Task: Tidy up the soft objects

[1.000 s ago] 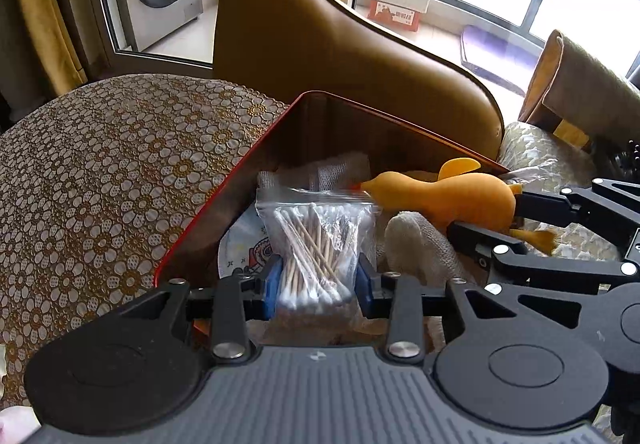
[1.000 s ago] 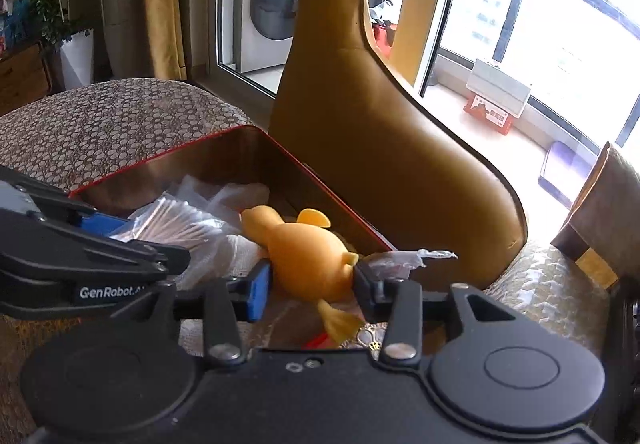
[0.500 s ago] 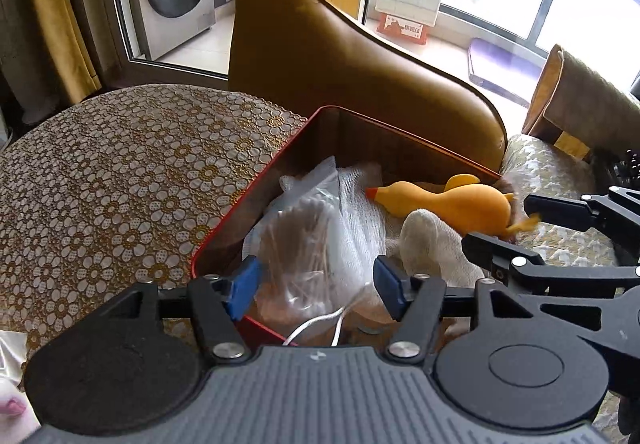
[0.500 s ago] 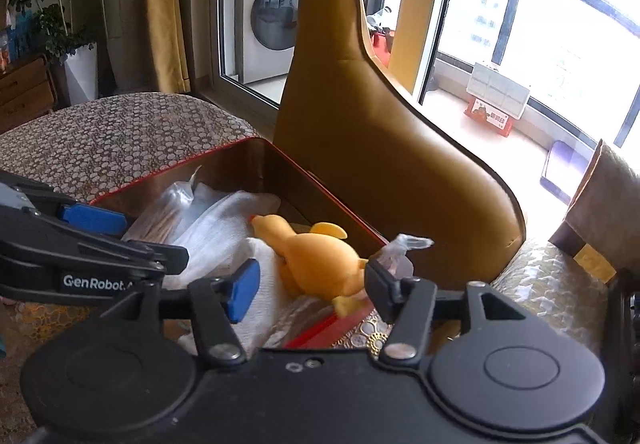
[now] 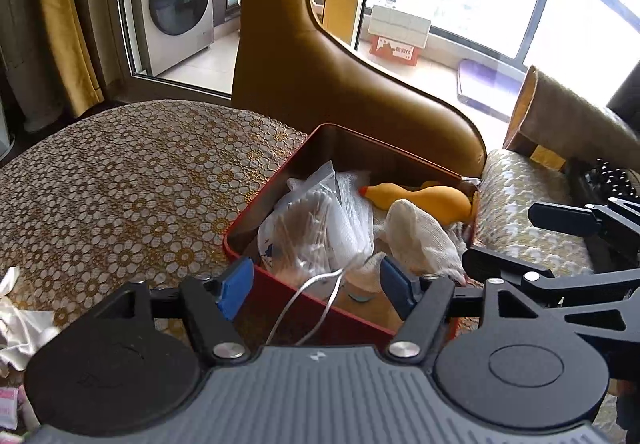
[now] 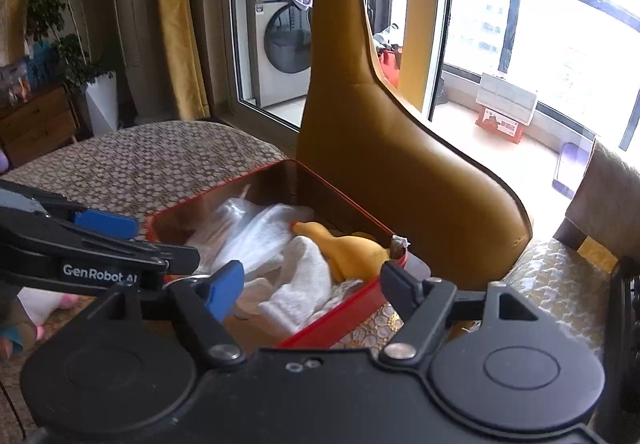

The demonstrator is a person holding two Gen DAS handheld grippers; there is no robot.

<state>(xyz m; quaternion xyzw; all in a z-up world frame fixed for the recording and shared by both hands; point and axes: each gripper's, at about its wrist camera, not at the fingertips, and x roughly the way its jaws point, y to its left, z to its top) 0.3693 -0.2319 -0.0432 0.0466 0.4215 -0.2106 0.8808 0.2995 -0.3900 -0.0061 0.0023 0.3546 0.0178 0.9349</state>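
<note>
Red tin [image 5: 262, 199] on worktop [image 5: 120, 183], holding 3 soft items; both hand-held grippers empty above its near edge.

Yellow rubber duck [image 5: 424, 199]: lies in the tin's far right corner, long axis across the tin, beak to the left in the left wrist view. Bag of cotton swabs [image 5: 308, 232]: lies left of the duck. White cloth [image 5: 416, 236]: just in front of the duck. Left hand-held gripper [image 5: 316, 286]: jaws apart, just been opening, gripping nothing. Right hand-held gripper [image 6: 312, 284]: jaws apart, just been opening, gripping nothing.
</note>
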